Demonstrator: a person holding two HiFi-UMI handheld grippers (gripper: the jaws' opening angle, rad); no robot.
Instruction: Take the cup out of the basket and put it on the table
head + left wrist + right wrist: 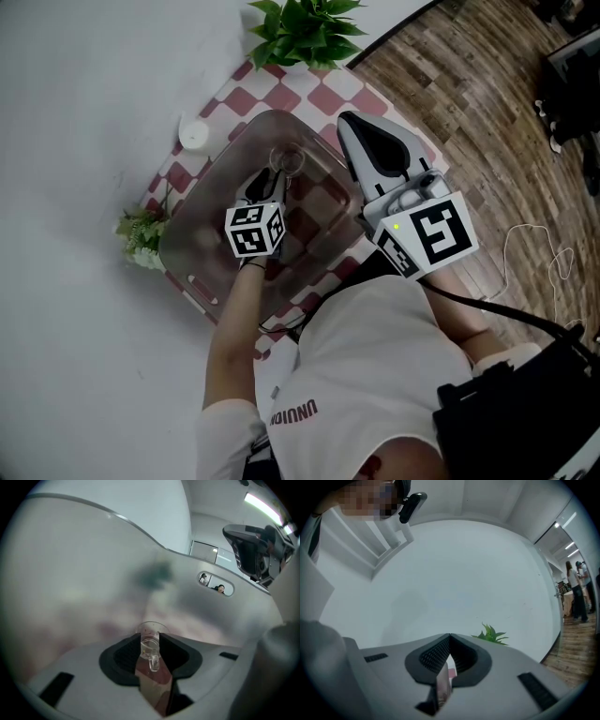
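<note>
Reaching into basket point(199, 246): left claw point(269, 178) open around cup point(150, 645), no grip yet. Right claw point(449, 643) closed, empty. Lift-out and tabletop point(84, 169) placement still pending.

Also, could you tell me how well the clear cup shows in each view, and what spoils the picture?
Head view: dim, wide-angle; the cup is only a faint outline inside the basket. Left gripper view: cup close and sharp, but the frosted basket wall smears everything behind it into haze. Right gripper view: no cup, just evenly lit wall, edges bent by fisheye.
</note>
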